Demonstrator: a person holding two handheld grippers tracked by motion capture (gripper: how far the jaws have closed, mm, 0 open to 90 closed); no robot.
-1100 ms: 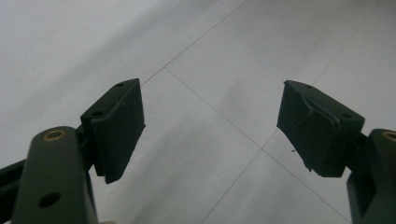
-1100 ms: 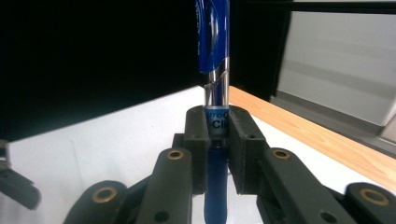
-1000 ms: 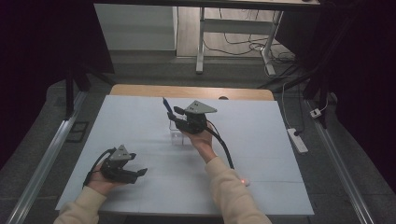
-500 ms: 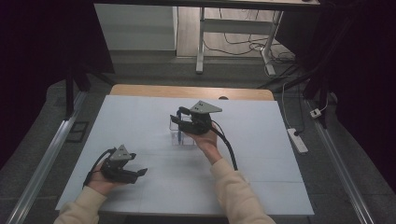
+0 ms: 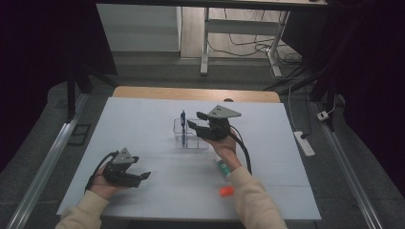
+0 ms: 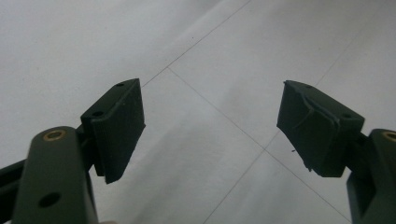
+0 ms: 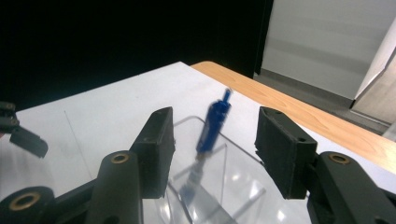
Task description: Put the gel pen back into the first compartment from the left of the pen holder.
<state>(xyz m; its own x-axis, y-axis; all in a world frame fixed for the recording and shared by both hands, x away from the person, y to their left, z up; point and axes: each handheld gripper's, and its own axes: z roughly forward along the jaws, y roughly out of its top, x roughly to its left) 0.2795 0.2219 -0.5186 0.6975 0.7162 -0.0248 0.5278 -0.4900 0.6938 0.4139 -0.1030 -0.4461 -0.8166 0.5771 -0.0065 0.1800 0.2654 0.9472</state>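
A blue pen (image 5: pixel 183 119) stands tilted in a clear plastic holder (image 5: pixel 191 139) at the middle of the white sheet. In the right gripper view the pen (image 7: pixel 212 123) rises from the holder (image 7: pixel 219 186) just beyond the jaws, and neither pad touches it. My right gripper (image 5: pixel 195 120) (image 7: pixel 215 119) hovers to the right of the holder, pointing left. Its jaws have just been opening, and they stand open with nothing between them. My left gripper (image 5: pixel 141 168) (image 6: pixel 210 93) rests near the front left, wide open over bare sheet.
A green tube-like item (image 5: pixel 223 168) and a small orange piece (image 5: pixel 226 191) lie beside the right forearm near the front. A white power strip (image 5: pixel 304 143) lies off the table's right side. A wooden table edge (image 5: pixel 143 92) runs along the back.
The right gripper let go of the pen, which now stands in the holder. It then drew back to the right and a little up. The left gripper stayed put.
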